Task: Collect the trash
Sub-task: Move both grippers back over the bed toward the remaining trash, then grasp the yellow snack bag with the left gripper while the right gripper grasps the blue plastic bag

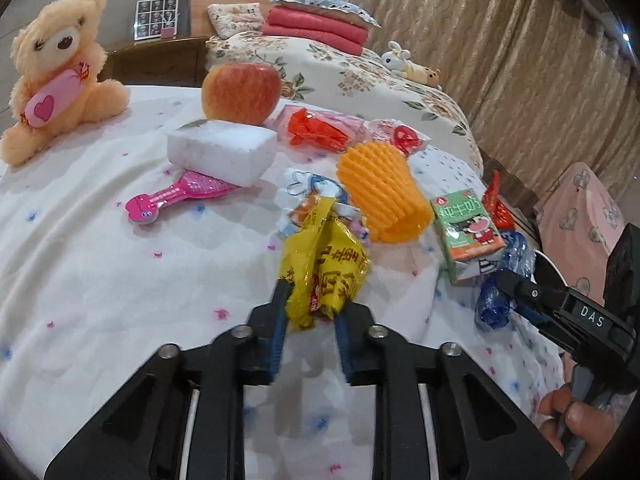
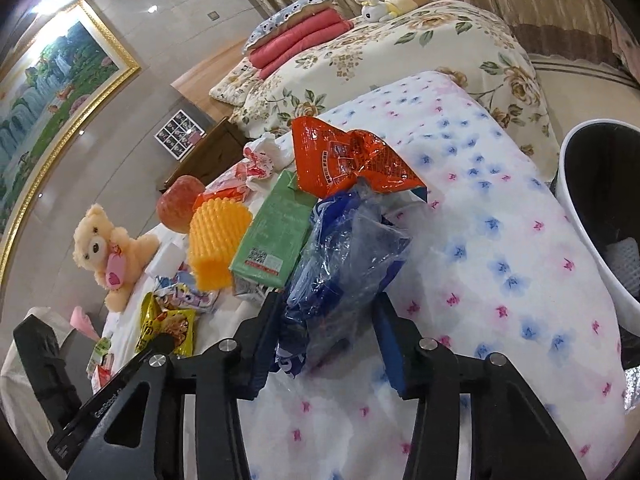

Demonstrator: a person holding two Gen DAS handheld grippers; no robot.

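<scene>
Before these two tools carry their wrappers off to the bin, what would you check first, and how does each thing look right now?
1. Left tool closed on the yellow wrapper: ok.
2. Right tool closed on the blue plastic bag: cannot tell; the bag sits between the fingers, with a gap on one side.
3. Orange wrapper free of the blue bag: not ok, it rests on it.
4. Bin open and in reach: ok, beside the bed.
5. Milk carton clear of the lift: cannot tell, very close.

glossy yellow wrapper (image 1: pixel 320 268), plush bear (image 1: pixel 56 72)
</scene>
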